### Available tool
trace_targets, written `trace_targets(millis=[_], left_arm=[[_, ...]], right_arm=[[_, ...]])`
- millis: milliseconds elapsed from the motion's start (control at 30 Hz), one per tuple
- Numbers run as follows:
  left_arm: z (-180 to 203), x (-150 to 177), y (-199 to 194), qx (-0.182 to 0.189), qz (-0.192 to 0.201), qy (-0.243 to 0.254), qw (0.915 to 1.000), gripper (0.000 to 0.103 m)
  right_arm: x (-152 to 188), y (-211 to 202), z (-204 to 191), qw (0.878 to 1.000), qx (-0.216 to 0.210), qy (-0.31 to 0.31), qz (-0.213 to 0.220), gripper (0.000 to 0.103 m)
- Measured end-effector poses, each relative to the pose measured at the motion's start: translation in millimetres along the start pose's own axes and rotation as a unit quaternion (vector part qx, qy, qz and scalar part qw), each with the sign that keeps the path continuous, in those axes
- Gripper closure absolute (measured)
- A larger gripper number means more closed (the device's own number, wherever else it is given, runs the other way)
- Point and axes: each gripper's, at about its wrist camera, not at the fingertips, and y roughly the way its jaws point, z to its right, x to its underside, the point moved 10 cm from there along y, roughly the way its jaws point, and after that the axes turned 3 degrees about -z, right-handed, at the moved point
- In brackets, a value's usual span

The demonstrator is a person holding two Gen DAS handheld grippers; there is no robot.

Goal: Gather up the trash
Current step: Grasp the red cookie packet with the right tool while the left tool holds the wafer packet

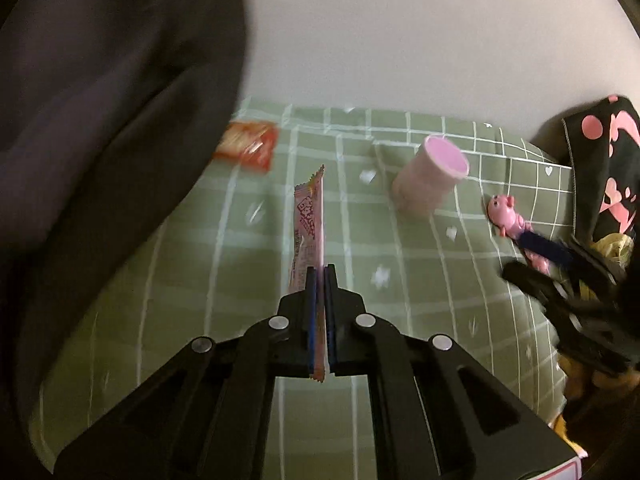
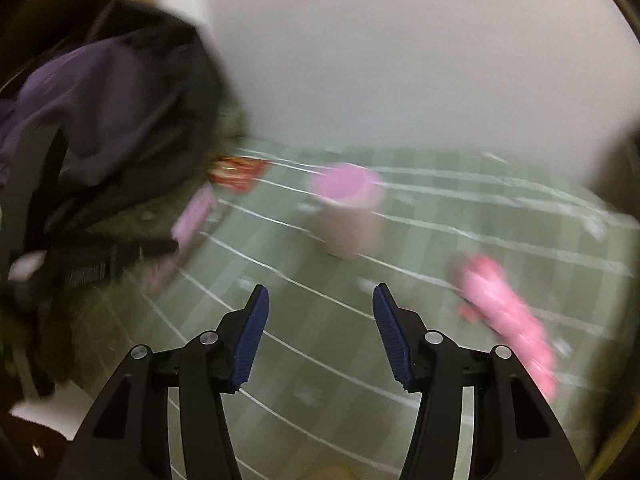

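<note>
My left gripper point(image 1: 320, 270) is shut on a pink snack wrapper point(image 1: 308, 224), held edge-up above the green checked cloth point(image 1: 240, 280). A red wrapper point(image 1: 250, 148) lies at the far left by a dark garment. A pink cup point(image 1: 430, 176) stands tilted on the cloth. My right gripper point(image 2: 320, 292) is open and empty above the cloth point(image 2: 312, 344), short of the pink cup point(image 2: 346, 208). The right view is blurred; the red wrapper point(image 2: 236, 174) and the pink wrapper point(image 2: 192, 214) in the left gripper show at left.
A pink pig toy point(image 1: 508, 216) lies right of the cup; it shows blurred in the right view point(image 2: 504, 312). A dark jacket point(image 1: 100, 140) fills the left; it also shows in the right view point(image 2: 108, 128). A black cloth with pink print point(image 1: 608, 160) lies far right. A white wall stands behind.
</note>
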Motion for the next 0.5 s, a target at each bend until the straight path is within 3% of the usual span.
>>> trace_targets(millis=[100,200,333,500], left_arm=[[-25.9,28.6,-16.0,-0.005,-0.005,-0.024,0.9997,0.099],[-48.0,49.7,-23.9,-0.005,-0.009,-0.039,0.9992,0.099],[-63.3,57.5,-35.5,0.010,-0.005,-0.056,0.9984,0.099],[-69.0,54.3,-44.5,0.027,-0.001,-0.051,0.9983,0.099]], right_arm=[[-30.0,29.1,-37.7,0.999,-0.027,-0.045,0.004,0.052],[-59.7,65.6,-56.3,0.998,-0.039,-0.052,0.003,0.052],[-89.7,114.9,-73.8,0.996,-0.037,-0.077,-0.013,0.052],[-105.6,156.7,-92.0,0.987,-0.013,-0.158,-0.030,0.052]])
